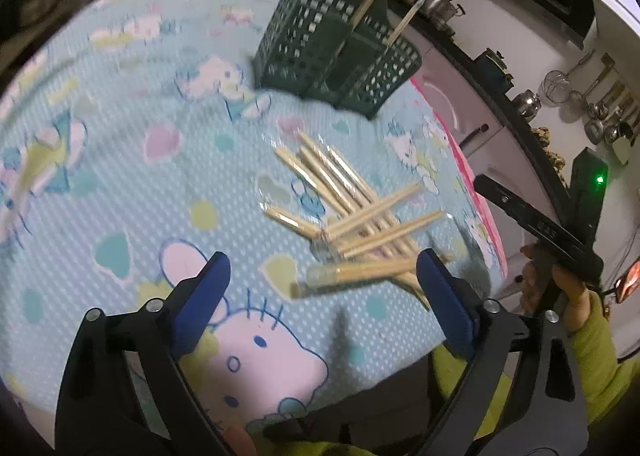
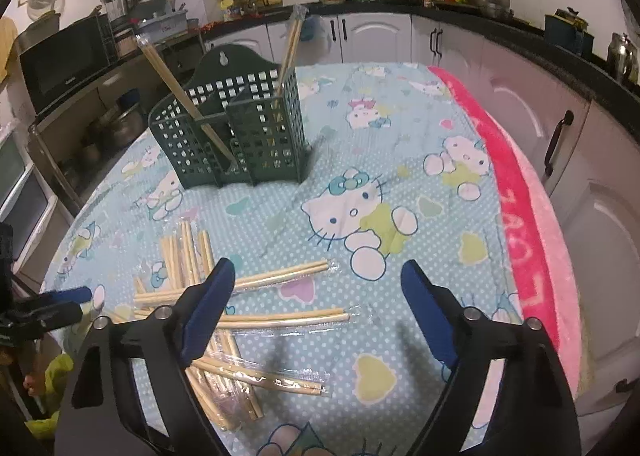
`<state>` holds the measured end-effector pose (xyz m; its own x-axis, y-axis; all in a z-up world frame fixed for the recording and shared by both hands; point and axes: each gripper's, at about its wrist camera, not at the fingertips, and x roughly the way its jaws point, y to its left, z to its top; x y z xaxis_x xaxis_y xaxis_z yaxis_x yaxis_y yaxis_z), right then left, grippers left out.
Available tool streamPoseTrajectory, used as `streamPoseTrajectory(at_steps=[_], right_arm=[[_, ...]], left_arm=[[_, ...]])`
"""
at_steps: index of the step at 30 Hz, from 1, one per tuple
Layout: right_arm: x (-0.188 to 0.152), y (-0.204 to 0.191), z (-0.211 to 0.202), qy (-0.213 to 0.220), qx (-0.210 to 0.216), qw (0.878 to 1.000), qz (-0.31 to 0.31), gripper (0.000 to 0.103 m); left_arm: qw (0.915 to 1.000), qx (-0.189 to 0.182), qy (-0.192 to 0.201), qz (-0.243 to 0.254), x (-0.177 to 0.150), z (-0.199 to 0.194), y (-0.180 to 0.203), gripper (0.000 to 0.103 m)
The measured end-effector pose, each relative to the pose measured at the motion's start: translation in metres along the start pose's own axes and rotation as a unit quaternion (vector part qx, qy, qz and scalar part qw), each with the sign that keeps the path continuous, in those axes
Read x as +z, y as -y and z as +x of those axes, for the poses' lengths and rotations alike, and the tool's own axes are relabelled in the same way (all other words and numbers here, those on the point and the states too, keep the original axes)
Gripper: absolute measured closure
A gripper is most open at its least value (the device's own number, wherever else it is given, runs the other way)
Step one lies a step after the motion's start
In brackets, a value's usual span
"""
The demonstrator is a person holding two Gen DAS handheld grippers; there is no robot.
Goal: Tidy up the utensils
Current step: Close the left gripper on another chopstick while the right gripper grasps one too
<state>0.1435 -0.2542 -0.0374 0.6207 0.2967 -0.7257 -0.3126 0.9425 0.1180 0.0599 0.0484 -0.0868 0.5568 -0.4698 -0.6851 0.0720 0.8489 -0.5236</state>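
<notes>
So — holder [image 2: 240, 136]: 2 chopstick packs — both grippers empty, agape.

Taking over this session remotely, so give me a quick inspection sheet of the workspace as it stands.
Surface: table under a blue cartoon-cat cloth; pink towel along one edge.
Job's things: green perforated utensil holder upright, two wrapped chopstick pairs leaning inside; pile of wrapped chopsticks loose on the cloth.
Clutter: nothing seen beyond the pile.
Grippers: left gripper open over the pile; right gripper open, holding nothing.
Cables: nothing seen.
Surroundings: kitchen counters, white cabinets, pots, microwave.
</notes>
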Motion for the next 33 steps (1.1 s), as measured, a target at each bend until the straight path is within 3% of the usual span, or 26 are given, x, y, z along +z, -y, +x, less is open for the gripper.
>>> streamPoseTrajectory(at_steps=[11, 16, 33], right_arm=[[-0.006, 0.006, 0.041, -0.047, 0.020, 0.999, 0.018, 0.044], [-0.005, 0.017, 0.058, -0.062, 0.029, 0.997, 0.040, 0.056], [0.000, 0.036, 0.082, -0.072, 0.061, 0.992, 0.079, 0.087]], left_arm=[[0.9983, -0.030, -0.028, -0.040, -0.008, 0.017, -0.014, 0.033], [0.9981, -0.035, -0.032, -0.040, -0.008, 0.016, -0.015, 0.048], [0.9974, -0.042, -0.039, -0.042, -0.009, 0.022, -0.013, 0.071]])
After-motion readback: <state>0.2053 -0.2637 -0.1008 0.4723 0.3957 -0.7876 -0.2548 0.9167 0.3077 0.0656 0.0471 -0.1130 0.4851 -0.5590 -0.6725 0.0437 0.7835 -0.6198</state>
